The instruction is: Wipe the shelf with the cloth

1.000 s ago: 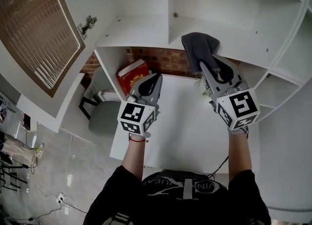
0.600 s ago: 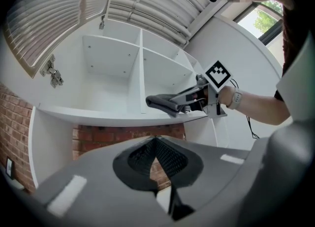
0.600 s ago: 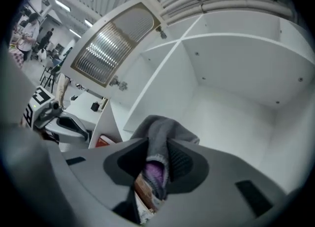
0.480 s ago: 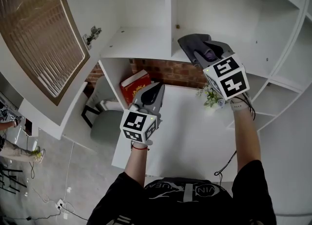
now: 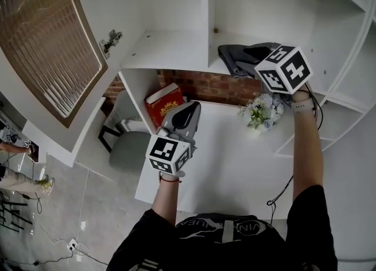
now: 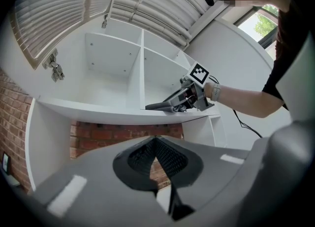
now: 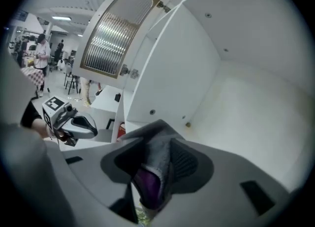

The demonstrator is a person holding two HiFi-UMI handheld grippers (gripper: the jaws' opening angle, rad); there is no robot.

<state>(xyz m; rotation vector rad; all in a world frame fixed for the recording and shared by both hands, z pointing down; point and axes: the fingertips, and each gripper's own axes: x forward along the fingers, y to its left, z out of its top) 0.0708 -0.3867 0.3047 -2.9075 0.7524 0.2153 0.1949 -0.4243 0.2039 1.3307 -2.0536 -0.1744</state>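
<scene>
Head view: the left claw [image 5: 191, 108] hangs over the white surface [image 5: 223, 164] with its jaws pressed together and nothing in them, just beside a red book [image 5: 164, 104] that stands under the shelf [image 5: 170, 49]; the right claw [image 5: 244, 61] reaches onto the shelf's right compartment, right of the upright divider, where the dark grey cloth [image 5: 230, 57] lies bunched at its tips; a small bunch of flowers [image 5: 261, 111] stands on the surface below that arm, in front of a brick wall [image 5: 205, 87].

Left gripper view: the left claw [image 6: 156, 145] shows its ribbed pads meeting at the tips, empty; beyond it the right claw [image 6: 172, 105] lies low along the shelf board [image 6: 98, 110], with the cloth [image 6: 157, 106] on the board at its front end.

Right gripper view: the right claw [image 7: 157, 167] has just been opening and its jaws stand spread; the cloth [image 7: 158, 154] rises between them, close against the right pad, with a dark gap to the left one; a purple patch [image 7: 147, 186] shows low in the fold; the white floor of the compartment [image 7: 246, 117] lies ahead.
</scene>
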